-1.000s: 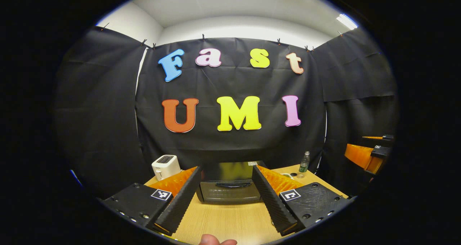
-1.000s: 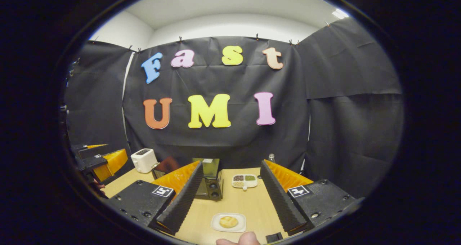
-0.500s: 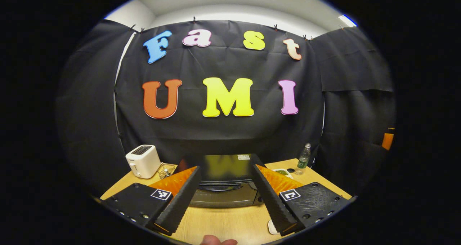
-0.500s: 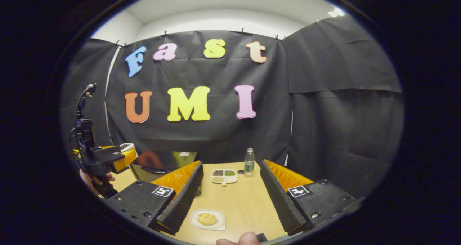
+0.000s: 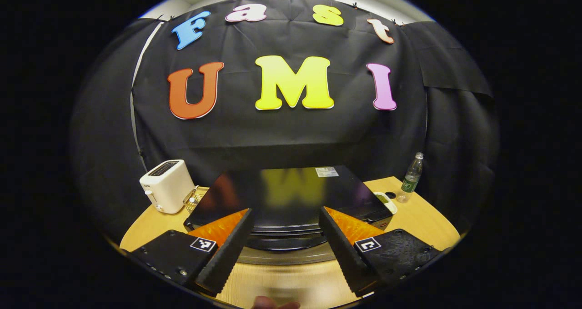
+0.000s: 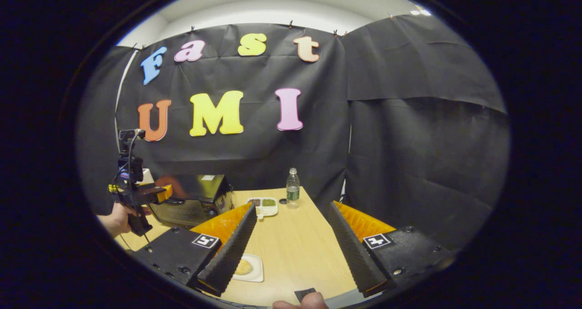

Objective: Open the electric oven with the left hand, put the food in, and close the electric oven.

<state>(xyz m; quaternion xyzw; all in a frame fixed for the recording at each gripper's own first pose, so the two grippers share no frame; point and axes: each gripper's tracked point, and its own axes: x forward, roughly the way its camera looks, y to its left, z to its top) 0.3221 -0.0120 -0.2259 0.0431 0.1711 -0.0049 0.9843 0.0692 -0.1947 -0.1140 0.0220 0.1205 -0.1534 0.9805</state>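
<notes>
Light wooden table (image 6: 291, 250), carrying a black electric oven (image 5: 291, 200) toward the back, a white toaster (image 5: 166, 186) and small wire basket (image 5: 193, 200) at its left, a divided snack tray (image 6: 263, 205), a water bottle (image 6: 293, 188), and a white plate (image 6: 250, 269) with a bun (image 6: 243, 267)

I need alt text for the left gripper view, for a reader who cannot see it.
The open left claw hangs just in front of a black electric oven on a wooden table, its door shut. A white toaster stands to the oven's left, a plastic bottle to its right.
</notes>
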